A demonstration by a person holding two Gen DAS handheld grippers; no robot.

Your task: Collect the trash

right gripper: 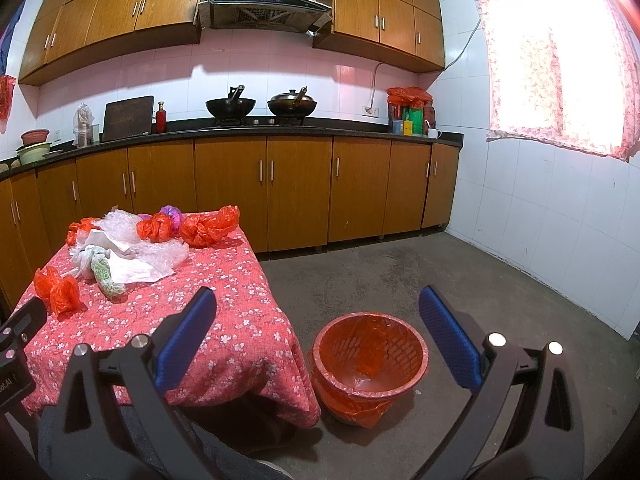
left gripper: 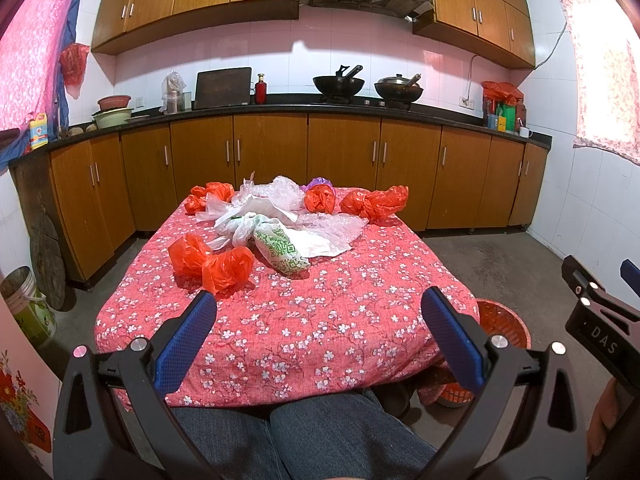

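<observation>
You are holding the left gripper (left gripper: 318, 312) and the right gripper (right gripper: 318, 312) with jaws spread wide, gripping nothing, above your knees (left gripper: 320, 432). Just right of the worktop (right gripper: 224, 320) with its floral cloth, a red-lined wastebasket (right gripper: 368, 364) is standing on the floor. Farther on, two red bags (left gripper: 212, 260), a green-printed bag (left gripper: 282, 252) and bubble wrap (left gripper: 332, 228) are lying on the cloth; more red bags (left gripper: 374, 200) are sitting near the far edge.
</observation>
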